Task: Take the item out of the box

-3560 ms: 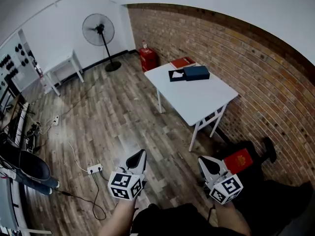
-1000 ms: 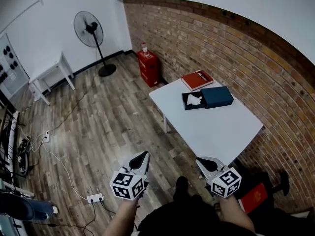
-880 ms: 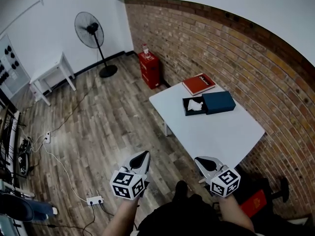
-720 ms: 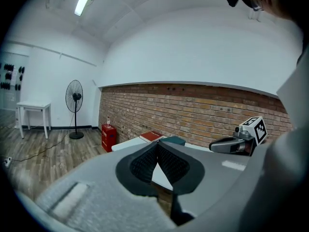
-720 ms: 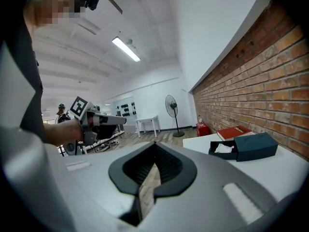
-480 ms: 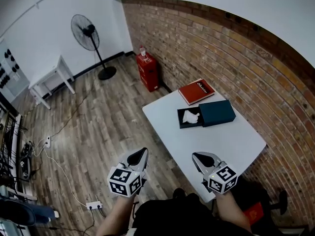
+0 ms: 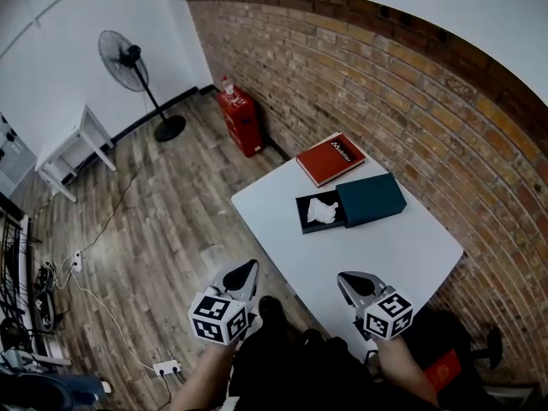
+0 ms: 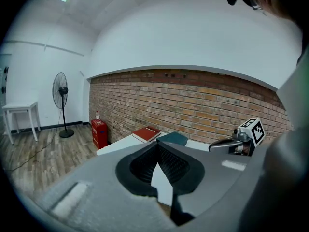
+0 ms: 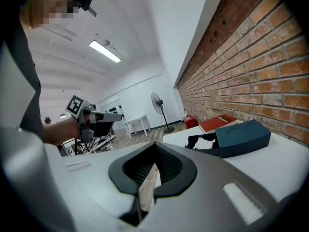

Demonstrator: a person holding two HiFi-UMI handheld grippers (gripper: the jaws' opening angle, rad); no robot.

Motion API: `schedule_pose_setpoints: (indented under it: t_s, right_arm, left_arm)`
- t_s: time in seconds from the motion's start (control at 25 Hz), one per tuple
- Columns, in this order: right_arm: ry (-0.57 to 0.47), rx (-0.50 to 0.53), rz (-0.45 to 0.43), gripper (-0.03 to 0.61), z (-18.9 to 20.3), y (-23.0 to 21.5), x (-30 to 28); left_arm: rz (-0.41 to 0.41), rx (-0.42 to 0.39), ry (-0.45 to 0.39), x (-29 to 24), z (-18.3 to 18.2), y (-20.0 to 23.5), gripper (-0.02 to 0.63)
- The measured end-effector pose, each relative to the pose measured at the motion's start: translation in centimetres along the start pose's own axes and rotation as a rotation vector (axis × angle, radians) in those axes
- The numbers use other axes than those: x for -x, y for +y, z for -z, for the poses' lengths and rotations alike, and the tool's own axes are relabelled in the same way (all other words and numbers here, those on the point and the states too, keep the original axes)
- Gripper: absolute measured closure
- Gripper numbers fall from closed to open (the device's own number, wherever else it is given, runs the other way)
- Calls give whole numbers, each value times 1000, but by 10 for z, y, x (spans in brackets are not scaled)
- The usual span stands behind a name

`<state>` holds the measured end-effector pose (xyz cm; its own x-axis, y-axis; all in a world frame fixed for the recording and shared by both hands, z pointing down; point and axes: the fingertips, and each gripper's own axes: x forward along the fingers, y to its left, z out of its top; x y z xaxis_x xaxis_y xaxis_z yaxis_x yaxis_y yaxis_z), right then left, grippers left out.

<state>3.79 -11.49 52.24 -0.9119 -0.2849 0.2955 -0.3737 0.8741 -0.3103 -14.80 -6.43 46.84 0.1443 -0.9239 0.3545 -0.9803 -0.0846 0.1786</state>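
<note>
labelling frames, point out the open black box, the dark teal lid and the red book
open black box [image 7: 302, 213], head view, its left wall
dark teal lid [image 7: 370, 199], head view, its top face
red book [image 7: 330, 158], head view, its cover

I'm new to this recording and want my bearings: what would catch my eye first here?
The white table against the brick wall stands out: on it an open black box holds a white item, a dark teal lid lies right beside it, and a red book lies farther back. Near the bottom of the head view, the left gripper and right gripper point toward the table, both shut and empty.
</note>
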Motion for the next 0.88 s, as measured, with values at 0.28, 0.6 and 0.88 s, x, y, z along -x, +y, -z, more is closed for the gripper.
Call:
schedule_pose_setpoints:
  t_s: [0.28,0.6,0.88]
  right_arm:
    - [42,8,81,578,-15,-39,-41]
    - [22,1,187,578,-63,-77,-115]
    - [26,28,218,578,-94,-85,-178]
  left_arm:
    - [95,33,30,-70,-7,38,607]
    - [174,2,46,-139,-51,118,607]
    - [259,-8,68,-183,-69,161,607]
